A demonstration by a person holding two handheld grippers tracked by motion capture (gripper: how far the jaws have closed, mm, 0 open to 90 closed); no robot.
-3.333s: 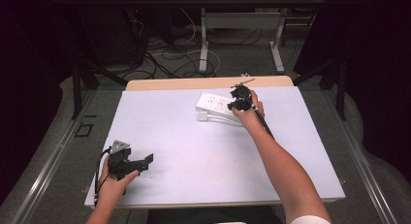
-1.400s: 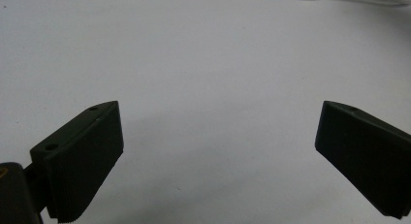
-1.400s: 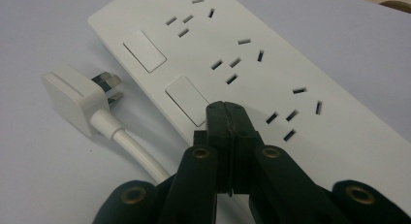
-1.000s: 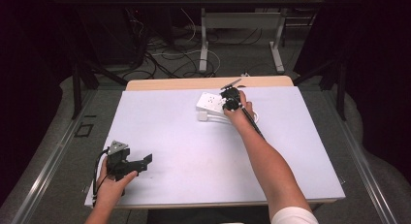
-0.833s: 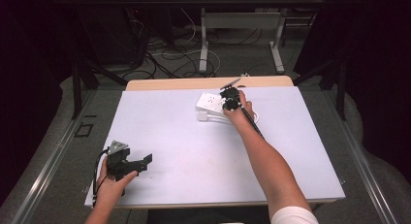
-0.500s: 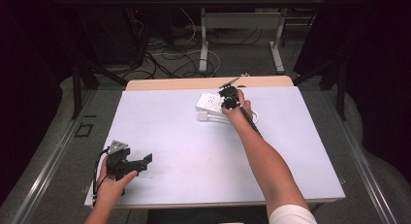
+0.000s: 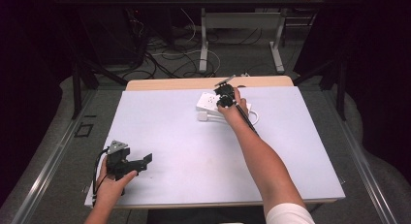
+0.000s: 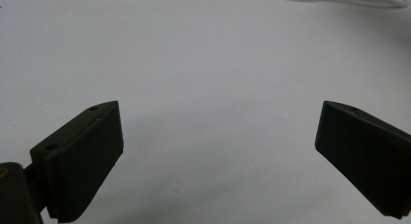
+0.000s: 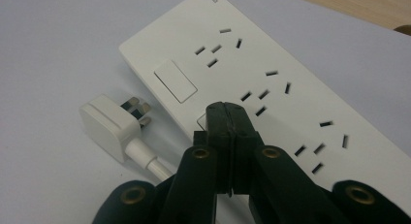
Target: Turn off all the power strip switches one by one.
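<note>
Reached far across the table with right gripper, jaws pressed together on nothing, tips over the power strip beside its plug. Rested left gripper wide apart, empty, near the front edge.

I count one white power strip under my right claw. On its face I see four sets of sockets running away past the claw tip, and two flat switches, one ahead of the tip and one half hidden behind it. One white plug lies just beside the strip, with three pins. One table, two claws; the left claw is the second.
</note>
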